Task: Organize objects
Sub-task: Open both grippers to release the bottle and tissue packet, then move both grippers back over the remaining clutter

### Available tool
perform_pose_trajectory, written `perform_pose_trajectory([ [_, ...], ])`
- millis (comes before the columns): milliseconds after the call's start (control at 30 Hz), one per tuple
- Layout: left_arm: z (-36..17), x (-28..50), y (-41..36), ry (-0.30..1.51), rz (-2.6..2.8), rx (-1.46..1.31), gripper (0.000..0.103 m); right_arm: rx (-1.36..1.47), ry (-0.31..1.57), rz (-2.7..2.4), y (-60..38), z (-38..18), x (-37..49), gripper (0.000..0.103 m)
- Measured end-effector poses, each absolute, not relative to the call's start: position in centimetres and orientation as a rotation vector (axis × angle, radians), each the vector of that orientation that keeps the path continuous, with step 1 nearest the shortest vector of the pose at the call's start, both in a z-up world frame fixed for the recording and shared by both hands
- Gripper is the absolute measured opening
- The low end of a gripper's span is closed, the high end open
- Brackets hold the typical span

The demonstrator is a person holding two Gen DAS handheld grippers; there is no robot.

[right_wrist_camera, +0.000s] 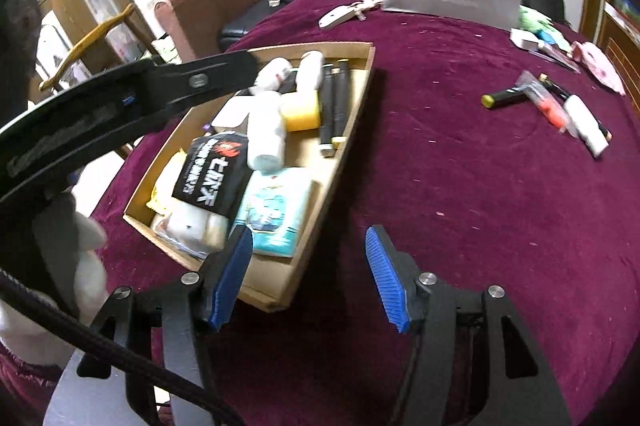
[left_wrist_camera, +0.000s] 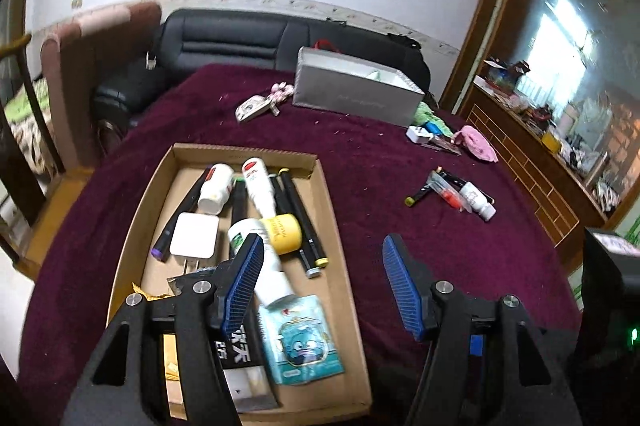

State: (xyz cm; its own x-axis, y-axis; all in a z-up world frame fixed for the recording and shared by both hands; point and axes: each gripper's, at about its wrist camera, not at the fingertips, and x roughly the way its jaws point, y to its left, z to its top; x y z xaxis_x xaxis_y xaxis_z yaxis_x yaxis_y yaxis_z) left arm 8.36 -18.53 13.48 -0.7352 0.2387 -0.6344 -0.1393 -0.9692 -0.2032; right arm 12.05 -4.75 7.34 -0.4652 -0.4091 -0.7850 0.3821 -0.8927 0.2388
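**Both grippers empty over the tray: fetch the loose cluster next**

While the cardboard tray (left_wrist_camera: 320,186) already holds most of the small things, a loose cluster (left_wrist_camera: 460,194) of a marker, a red-tipped packet and a small white bottle lies well apart from it on the maroon tabletop (left_wrist_camera: 400,154), toward the right side. That cluster is, I judge, the sensible next pick. The pieces overlap, so approach from above and take one at a time, starting with the small white bottle (right_wrist_camera: 586,124) at the edge, gripping across its narrow body rather than along it.

The left gripper (left_wrist_camera: 322,282) stands with its jaws apart and nothing between them, over the tray's near right edge. The right gripper (right_wrist_camera: 308,278) is likewise spread and empty, above the tray's near corner and bare cloth.

Inside the tray the bottles are piled across the markers, so set new items into the free strip along the right wall. Farther back, a grey box (left_wrist_camera: 356,94) and more scattered oddments wait.
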Motion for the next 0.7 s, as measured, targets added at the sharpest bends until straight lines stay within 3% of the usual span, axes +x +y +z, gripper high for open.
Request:
perform_pose_trajectory([
  [300, 15.0, 9.6, -14.6, -0.051, 2.738, -0.971, 0.059, 1.27, -0.148, -2.442, 0.9, 8.1, 12.0, 0.061],
  [700, 13.7, 9.6, -9.8, -0.002, 2.64, -1.026, 0.059, 1.3, -0.331, -2.535, 8.5, 7.1, 11.1, 0.065],
])
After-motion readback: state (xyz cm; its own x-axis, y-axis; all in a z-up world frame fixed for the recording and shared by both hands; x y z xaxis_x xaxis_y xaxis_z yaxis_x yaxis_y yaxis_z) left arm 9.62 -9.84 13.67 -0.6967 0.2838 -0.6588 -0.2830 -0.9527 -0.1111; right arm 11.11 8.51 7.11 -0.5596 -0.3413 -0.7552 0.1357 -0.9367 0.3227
